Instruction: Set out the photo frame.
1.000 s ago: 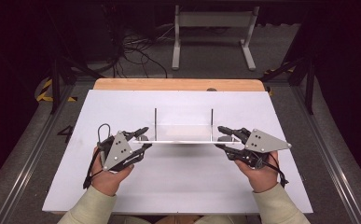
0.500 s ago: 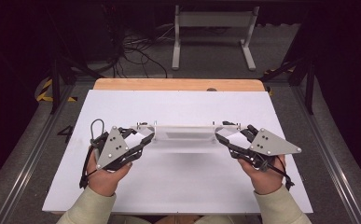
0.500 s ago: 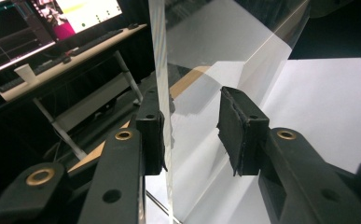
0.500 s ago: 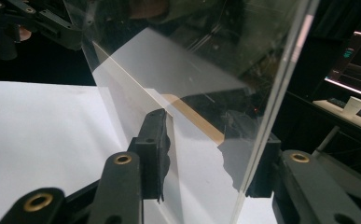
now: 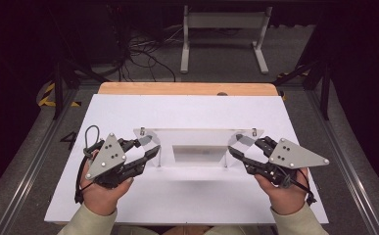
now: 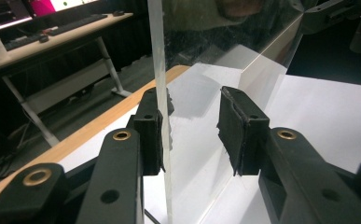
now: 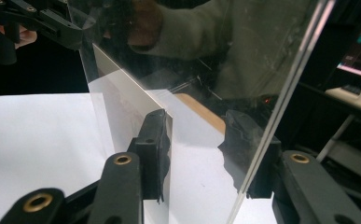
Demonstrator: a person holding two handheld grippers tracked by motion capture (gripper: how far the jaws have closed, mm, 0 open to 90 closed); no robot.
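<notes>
Left gripper (image 5: 145,149) at the left end of the clear acrylic box (image 5: 197,149), jaws part-open and straddling its end wall. In the left gripper view one pad (image 6: 152,133) lies against the panel while the other stands clear of it, so no clamp. The box sits mid-table, above the white board (image 5: 187,196). Right gripper (image 5: 243,152) at the right end, jaws likewise astride the wall; whether its pads press the panel cannot be told.
</notes>
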